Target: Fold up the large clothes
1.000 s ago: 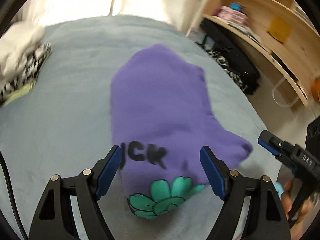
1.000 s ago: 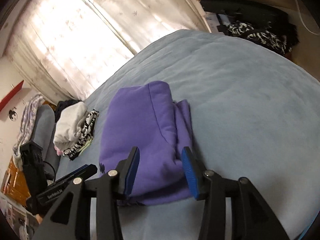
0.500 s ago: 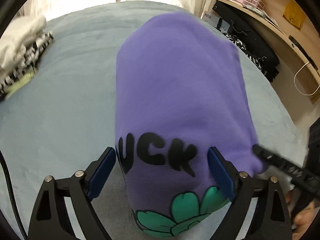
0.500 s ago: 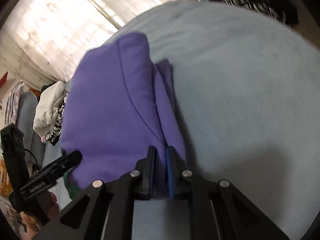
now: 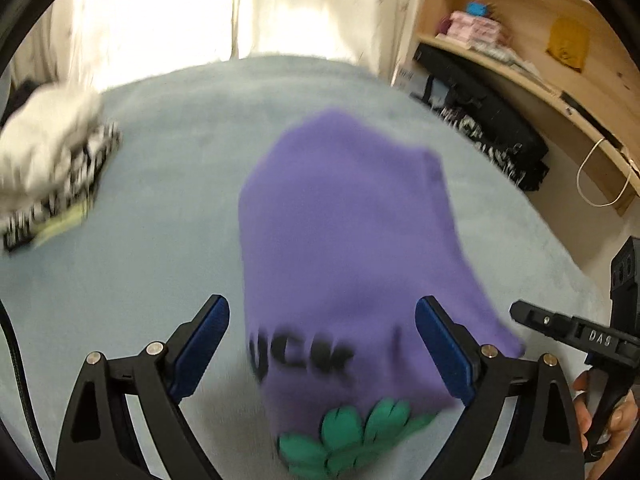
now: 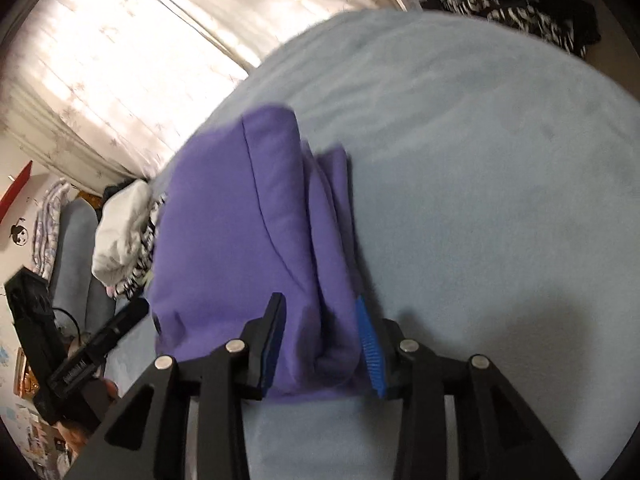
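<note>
A folded purple sweatshirt point(image 5: 344, 232) with black letters and a green flower print lies on the pale blue bed point(image 5: 160, 160). My left gripper point(image 5: 322, 308) hangs open over its near printed end, both pads well clear of the cloth. In the right wrist view the sweatshirt point(image 6: 224, 232) shows its stacked folds. My right gripper point(image 6: 319, 302) straddles the near corner of those folds, and its jaws are opening with the cloth loose between them. The right gripper point(image 5: 568, 328) shows at the left view's right edge, the left gripper point(image 6: 100, 340) at the right view's left edge.
A pile of white and black-patterned clothes point(image 5: 52, 160) lies at the bed's far left, also seen from the right wrist as the clothes pile point(image 6: 124, 232). A wooden shelf point(image 5: 520, 64) and black bags point(image 5: 488, 128) stand right of the bed. Bright curtains point(image 6: 140, 60) hang behind.
The right gripper shut on the sweatshirt's folded edge half a second ago and has since spread apart. In the left view the sweatshirt loomed close, then dropped back; the left jaws widened.
</note>
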Available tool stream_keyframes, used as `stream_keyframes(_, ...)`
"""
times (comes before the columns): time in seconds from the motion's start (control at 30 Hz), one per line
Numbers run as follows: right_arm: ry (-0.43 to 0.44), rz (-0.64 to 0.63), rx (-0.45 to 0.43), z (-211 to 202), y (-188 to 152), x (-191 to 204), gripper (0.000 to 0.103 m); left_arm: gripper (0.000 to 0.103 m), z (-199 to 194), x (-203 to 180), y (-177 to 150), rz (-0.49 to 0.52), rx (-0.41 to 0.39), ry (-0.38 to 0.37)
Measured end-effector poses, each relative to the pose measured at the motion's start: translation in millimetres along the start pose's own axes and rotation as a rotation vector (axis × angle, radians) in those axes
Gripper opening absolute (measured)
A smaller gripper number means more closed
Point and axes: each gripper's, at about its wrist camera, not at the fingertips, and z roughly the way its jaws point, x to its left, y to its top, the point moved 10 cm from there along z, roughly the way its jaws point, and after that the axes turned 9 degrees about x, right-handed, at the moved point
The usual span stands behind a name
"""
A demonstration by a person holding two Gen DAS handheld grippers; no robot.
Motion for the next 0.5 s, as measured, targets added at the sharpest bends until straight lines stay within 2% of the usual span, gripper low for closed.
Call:
stream_keyframes(0.13,0.040,-0.012,-0.026,-4.2,36.9,21.3,0.037,0.094,-2.1,-5.9,53.9,0.016,-0.052,0.020)
stream_keyframes(0.2,0.023,-0.006,-0.030,3.1,59.8,33.1,0.037,0.094,4.4,-1.3,77.2,0.003,-0.056,0.058)
stream_keyframes(0.27,0.008,-0.023,-0.028,18.3,83.8,42.8,0.037,0.094,19.6,3.4,94.3,-0.013,-0.040,0.065)
stream_keyframes(0.4,-0.016,0.015,-0.022,55.5,120.5,33.3,0.037,0.094,53.9,10.8,107.9,-0.074,0.009,0.041)
stream_keyframes(0.5,0.067,0.079,0.036,82.0,126.9,23.9,0.037,0.094,76.8,11.2,105.0,-0.078,0.057,0.034)
